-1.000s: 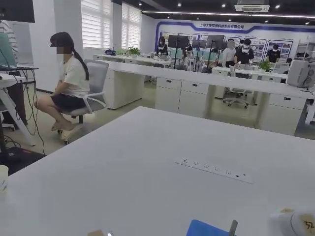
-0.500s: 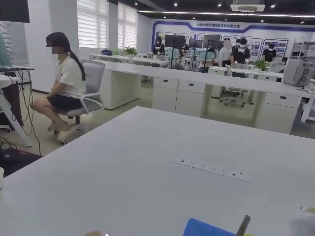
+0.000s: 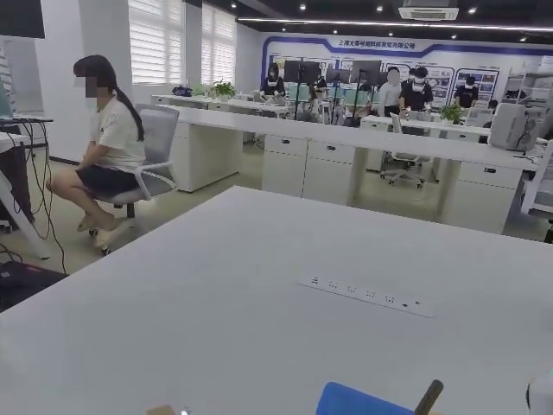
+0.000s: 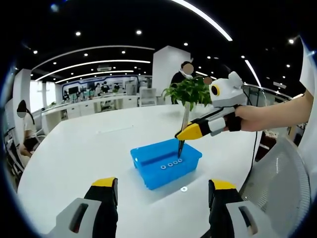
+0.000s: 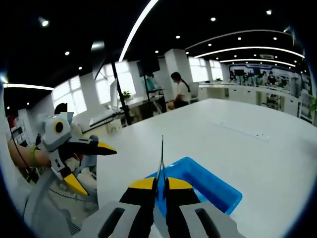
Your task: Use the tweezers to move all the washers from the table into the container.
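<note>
The blue container (image 4: 166, 163) sits on the white table (image 4: 89, 148) with several washers (image 4: 171, 163) in it. One washer (image 4: 184, 189) lies on the table just in front of it. My right gripper (image 4: 190, 133) is shut on the tweezers (image 4: 182, 130), whose tips point down into the container. In the right gripper view the tweezers (image 5: 162, 156) stick up from the shut right gripper (image 5: 161, 184) over the container (image 5: 210, 187). My left gripper (image 4: 162, 191) stands open before the container with nothing between its jaws, also seen as left gripper (image 5: 81, 158). A container corner (image 3: 359, 402) and the tweezers' end (image 3: 429, 396) show in the head view.
A power strip (image 3: 363, 295) lies flush in the table beyond the container. A potted plant (image 4: 190, 91) stands behind the right gripper. A person sits on a chair (image 3: 108, 147) off the table's far left; other desks and people are farther back.
The head camera has drifted right and slightly up. The tweezers' end has moved right over the container, and the right gripper has slid toward the picture's right edge.
</note>
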{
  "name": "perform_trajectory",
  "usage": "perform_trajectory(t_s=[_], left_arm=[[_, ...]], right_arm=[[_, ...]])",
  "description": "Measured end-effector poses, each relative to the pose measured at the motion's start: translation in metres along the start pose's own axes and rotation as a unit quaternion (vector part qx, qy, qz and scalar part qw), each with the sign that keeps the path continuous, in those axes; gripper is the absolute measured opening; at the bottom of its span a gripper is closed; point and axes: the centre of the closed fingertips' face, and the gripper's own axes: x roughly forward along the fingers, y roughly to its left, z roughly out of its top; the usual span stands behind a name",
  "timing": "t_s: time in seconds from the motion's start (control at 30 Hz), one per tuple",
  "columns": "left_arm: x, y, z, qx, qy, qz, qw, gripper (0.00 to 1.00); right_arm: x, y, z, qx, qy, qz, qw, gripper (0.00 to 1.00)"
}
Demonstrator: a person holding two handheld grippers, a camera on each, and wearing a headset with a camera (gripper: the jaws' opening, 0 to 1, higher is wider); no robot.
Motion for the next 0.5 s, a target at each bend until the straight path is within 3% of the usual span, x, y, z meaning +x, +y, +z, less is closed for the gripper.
perform_trajectory(t_s=[0.17,0.5], left_arm=[[0.000,0.000,0.000,0.000,0.000,-0.001,1.0000,0.75],[0.000,-0.001,0.000,-0.001,0.000,-0.002,1.0000,0.75]], right_arm=[[0.002,0.012,-0.010,0.018,0.005,0.021,0.9996,0.04],[0.007,0.020,-0.028,0.024,0.028,0.031,0.9988,0.04]])
